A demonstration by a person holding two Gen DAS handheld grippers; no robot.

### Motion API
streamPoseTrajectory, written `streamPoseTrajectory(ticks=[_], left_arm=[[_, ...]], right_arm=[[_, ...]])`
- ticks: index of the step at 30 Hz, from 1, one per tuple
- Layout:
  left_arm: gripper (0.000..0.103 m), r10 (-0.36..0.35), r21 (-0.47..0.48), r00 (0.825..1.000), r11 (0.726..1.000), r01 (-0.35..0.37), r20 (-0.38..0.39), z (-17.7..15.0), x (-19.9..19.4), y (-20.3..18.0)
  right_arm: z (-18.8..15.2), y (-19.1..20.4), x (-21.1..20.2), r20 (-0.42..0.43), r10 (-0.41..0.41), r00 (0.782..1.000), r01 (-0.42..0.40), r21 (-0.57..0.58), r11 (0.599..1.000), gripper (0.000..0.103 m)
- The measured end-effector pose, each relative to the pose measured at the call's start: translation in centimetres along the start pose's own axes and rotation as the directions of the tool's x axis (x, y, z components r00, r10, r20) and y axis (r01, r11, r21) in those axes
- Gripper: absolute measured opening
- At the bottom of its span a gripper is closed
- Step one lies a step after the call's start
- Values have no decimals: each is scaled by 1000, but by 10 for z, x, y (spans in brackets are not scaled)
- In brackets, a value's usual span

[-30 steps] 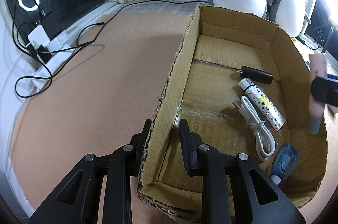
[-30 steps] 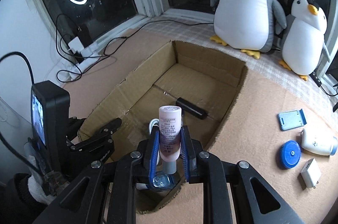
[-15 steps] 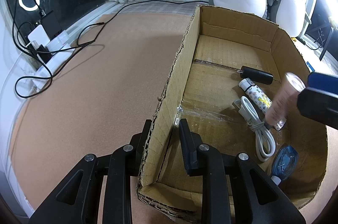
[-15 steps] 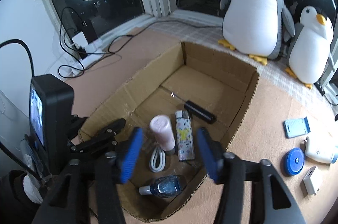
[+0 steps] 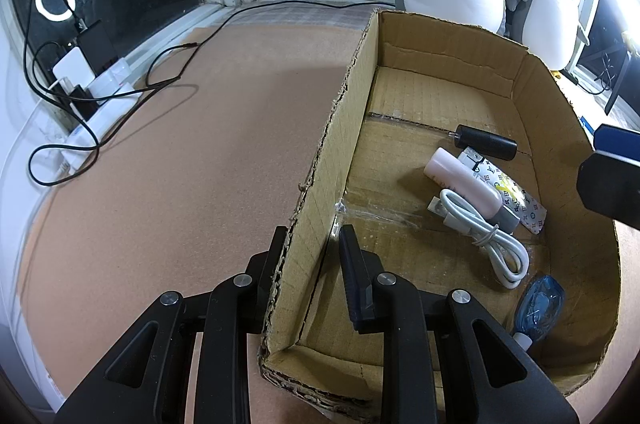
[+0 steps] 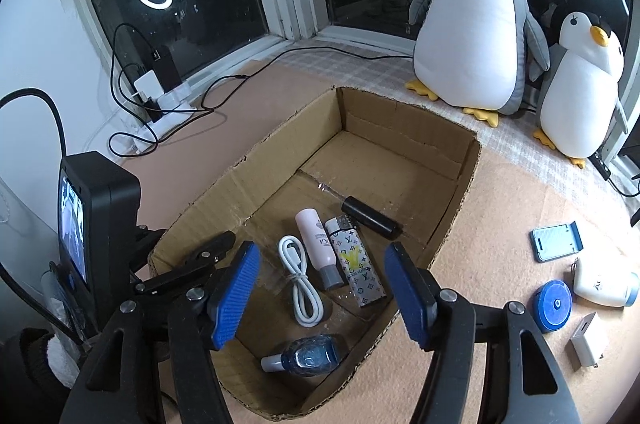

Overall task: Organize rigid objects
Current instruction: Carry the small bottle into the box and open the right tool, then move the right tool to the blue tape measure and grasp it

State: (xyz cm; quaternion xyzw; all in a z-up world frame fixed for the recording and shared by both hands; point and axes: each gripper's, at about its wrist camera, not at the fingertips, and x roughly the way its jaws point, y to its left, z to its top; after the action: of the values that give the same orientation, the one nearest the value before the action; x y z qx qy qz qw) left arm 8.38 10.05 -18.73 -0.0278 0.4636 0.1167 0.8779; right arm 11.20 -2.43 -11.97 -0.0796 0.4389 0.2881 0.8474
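Note:
The cardboard box [image 6: 460, 183] holds a pink bottle [image 6: 316, 248] lying flat between a white cable [image 6: 300, 288] and a patterned lighter [image 6: 356, 272]. A black cylinder [image 6: 370, 218] lies further in, and a blue bottle [image 6: 308, 360] rests at the near end. My right gripper [image 6: 322, 246] hovers open above these, its blue pads [image 6: 236, 288] wide apart with nothing between them. My left gripper [image 5: 314, 240] straddles the box's left wall [image 5: 340, 127]: the outer finger is against it and the inner one stands a little off.
On the mat right of the box lie a blue phone stand [image 6: 556, 238], a blue round disc [image 6: 554, 306], a white device [image 6: 604, 286] and a white charger [image 6: 588, 344]. Two plush penguins [image 6: 472, 35] stand behind. A power strip with cables [image 6: 160, 103] sits at the far left.
My right gripper opened and let go of the pink bottle, which dropped into the box and now lies beside the lighter. The gripper drew back. The left gripper has not moved.

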Motion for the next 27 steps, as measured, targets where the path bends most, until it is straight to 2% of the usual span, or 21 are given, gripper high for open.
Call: streamPoseTrajectory(ticks=[15,27], left_arm=[[23,3,2,1000,1000,-3,1,1,0,0],[23,7,5,1000,1000,-7,0,0,0,0]], right_arm=[[-6,-19,-17,27,3,1000,-4,48,999,61],[-26,-70,-43,43,-55,998,49,127,991,61]])
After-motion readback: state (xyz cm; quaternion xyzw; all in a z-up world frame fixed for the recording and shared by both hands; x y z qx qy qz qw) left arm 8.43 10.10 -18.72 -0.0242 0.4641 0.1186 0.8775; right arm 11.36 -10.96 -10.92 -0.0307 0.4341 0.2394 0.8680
